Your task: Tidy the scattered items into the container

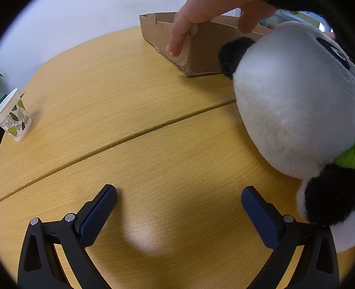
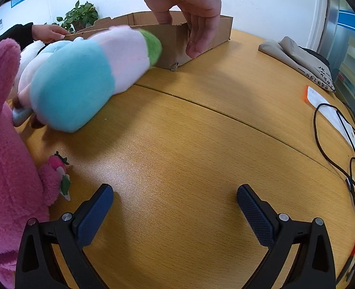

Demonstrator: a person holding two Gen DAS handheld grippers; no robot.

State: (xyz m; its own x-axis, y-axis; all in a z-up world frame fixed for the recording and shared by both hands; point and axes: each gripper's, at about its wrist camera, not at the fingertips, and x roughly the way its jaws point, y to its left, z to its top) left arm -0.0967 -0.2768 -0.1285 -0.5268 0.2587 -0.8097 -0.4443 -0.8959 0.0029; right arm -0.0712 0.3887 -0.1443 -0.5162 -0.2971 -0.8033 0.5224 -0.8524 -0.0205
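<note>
I see both my left tool point(image 1: 179, 198) and right tool point(image 2: 175, 197) spread wide and empty above the surface point(image 2: 189, 144), plush toys point(image 2: 86, 79) lying beside the cardboard box point(image 2: 175, 45).

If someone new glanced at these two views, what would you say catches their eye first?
Probably the big panda plush crowding the right of the left wrist view, and the pastel blue-and-pink plush lying against the cardboard box in the right wrist view. A bare hand grips the box's corner, and a fuzzy pink plush fills the left edge.
</note>
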